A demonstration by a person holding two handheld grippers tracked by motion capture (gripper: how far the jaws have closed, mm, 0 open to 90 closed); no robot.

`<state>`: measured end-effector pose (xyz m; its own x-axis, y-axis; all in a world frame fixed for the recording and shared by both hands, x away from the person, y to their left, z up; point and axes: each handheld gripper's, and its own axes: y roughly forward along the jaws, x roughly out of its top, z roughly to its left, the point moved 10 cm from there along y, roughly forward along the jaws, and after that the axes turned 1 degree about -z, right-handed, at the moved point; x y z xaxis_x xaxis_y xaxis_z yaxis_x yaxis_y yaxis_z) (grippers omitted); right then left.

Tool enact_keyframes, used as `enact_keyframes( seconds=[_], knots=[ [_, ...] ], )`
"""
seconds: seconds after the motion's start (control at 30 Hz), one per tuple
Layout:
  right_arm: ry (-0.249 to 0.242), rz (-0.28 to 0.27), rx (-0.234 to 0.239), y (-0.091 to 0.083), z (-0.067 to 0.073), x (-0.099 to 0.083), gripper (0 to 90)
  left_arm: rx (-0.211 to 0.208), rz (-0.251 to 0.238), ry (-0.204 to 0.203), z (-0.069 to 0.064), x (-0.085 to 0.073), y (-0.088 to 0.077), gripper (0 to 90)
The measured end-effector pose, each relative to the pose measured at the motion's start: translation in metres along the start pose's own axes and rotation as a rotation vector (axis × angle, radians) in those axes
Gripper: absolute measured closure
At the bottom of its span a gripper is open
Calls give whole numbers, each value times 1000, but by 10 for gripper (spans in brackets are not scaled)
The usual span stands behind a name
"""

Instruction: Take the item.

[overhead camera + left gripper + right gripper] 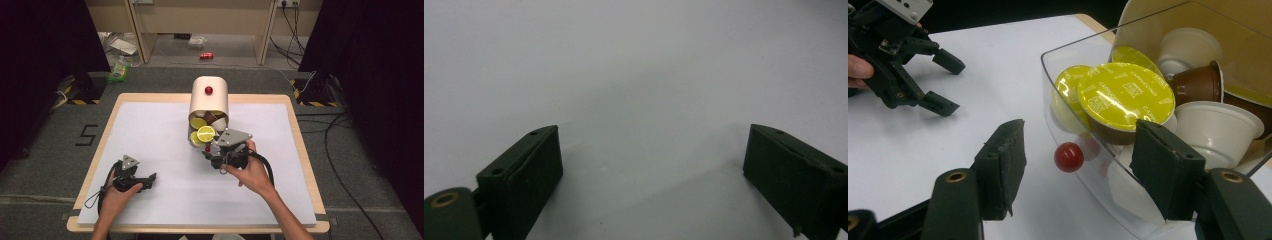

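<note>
A wooden-edged table (295,130) carries a white sheet (150,135) that covers nearly its whole top. Toward the far edge, about midway along it, lies a cream container (209,97) tipped on its side, with a red knob (208,90) on its upper face and a clear lid (1088,170) swung down at its open mouth, which faces the person. That clear lid has its own small red knob (1069,156). Inside the mouth sit coffee capsules: several with yellow foil tops (1125,95), a brown one (1198,82) and white ones (1215,127), all heaped together against the clear wall. The right gripper (214,150) is held in the right hand (252,172) just in front of the container's mouth; in the right gripper view its jaws stand apart, one on each side of the clear lid's near edge, and whether they touch it is hard to tell from this angle. Nothing is clamped between them. The left gripper (148,179) rests low near the table's near left corner, held by the left hand (117,192), well apart from the container. In the left gripper view its jaws are spread wide over bare white sheet, with nothing between them. Beyond the table's far edge, on the floor, lie a red can (206,55) and some loose litter.
</note>
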<state>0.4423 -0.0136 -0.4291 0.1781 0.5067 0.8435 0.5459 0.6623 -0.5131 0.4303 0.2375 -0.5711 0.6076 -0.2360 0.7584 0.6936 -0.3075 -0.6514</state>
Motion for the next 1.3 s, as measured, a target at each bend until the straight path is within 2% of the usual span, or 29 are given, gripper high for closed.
enact_keyframes(
  seconds=[0.17,0.43,0.7,0.83,1.3],
  knots=[
    [2,-25,-15,-3,-3,7,375,0,0,-1,0,0,0,82],
    [7,-13,-28,-2,-4,7,368,0,-1,-1,0,0,0,82],
    [67,-51,-66,-2,-19,20,355,0,-1,-1,0,0,0,82],
    [79,-60,-78,3,-26,25,354,0,0,0,0,0,0,81],
    [102,-43,-82,25,-25,30,303,0,0,0,0,0,0,82]
  ],
)
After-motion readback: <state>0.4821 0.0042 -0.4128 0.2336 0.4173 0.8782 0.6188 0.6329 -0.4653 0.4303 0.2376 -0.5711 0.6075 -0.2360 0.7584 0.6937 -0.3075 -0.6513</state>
